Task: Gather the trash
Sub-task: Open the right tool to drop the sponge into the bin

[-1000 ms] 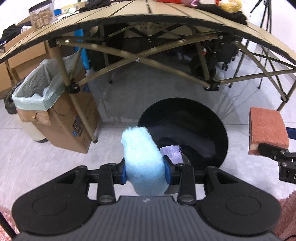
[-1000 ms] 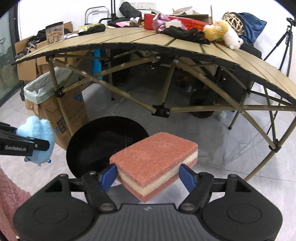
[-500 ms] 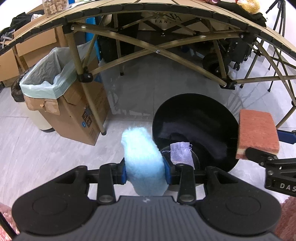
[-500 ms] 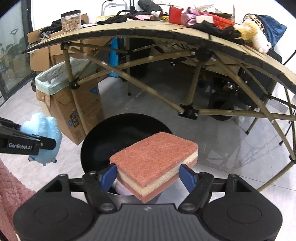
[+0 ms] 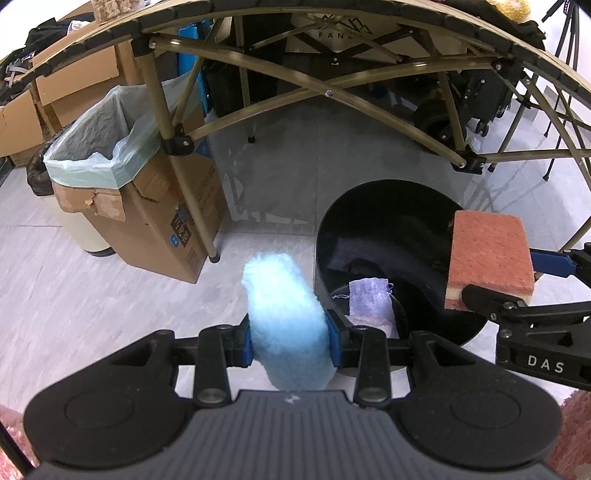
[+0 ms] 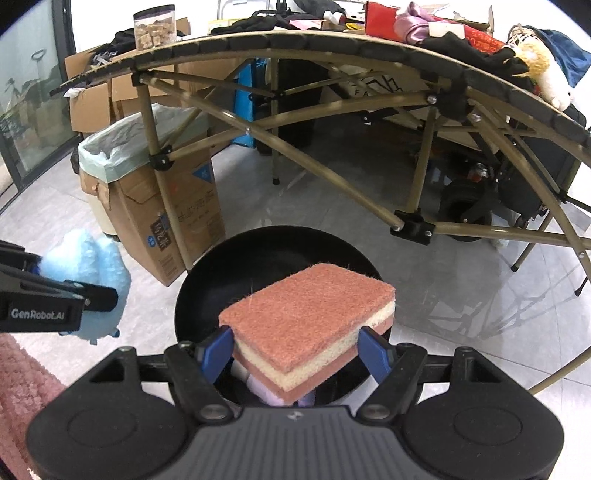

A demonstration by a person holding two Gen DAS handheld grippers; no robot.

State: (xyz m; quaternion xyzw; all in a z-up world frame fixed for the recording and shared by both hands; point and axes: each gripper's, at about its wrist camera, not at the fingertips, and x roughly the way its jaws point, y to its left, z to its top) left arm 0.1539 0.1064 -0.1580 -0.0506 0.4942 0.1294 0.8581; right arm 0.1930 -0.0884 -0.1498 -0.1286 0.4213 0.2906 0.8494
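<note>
Looking along your left gripper (image 5: 291,341), it clamps a fluffy blue pad (image 5: 286,321) beside the black bin (image 5: 391,206); "DAS" marks the other tool. Your right gripper (image 6: 297,350) grips a sponge (image 6: 310,314) over that bin on grey tiles; "GenRobot.AI" reads left.

A cluttered storage or workroom space is showing itself here: a folding camp-style table (image 6: 332,40) with a slatted top and crossed metal legs is standing on pale floor tiles (image 6: 461,295), its surface piling up with clothes, a stuffed toy (image 6: 543,70) and a clear jar (image 6: 154,26) of snacks. Cardboard boxes (image 6: 92,92) are stacking up behind it, and another carton lined with a green bag (image 5: 96,147) is serving as a bin beside a black round bin (image 5: 388,236). A tripod (image 5: 565,48) and wheeled equipment (image 6: 465,206) are sitting at the back, and a pink rug (image 6: 26,387) is edging the floor.
</note>
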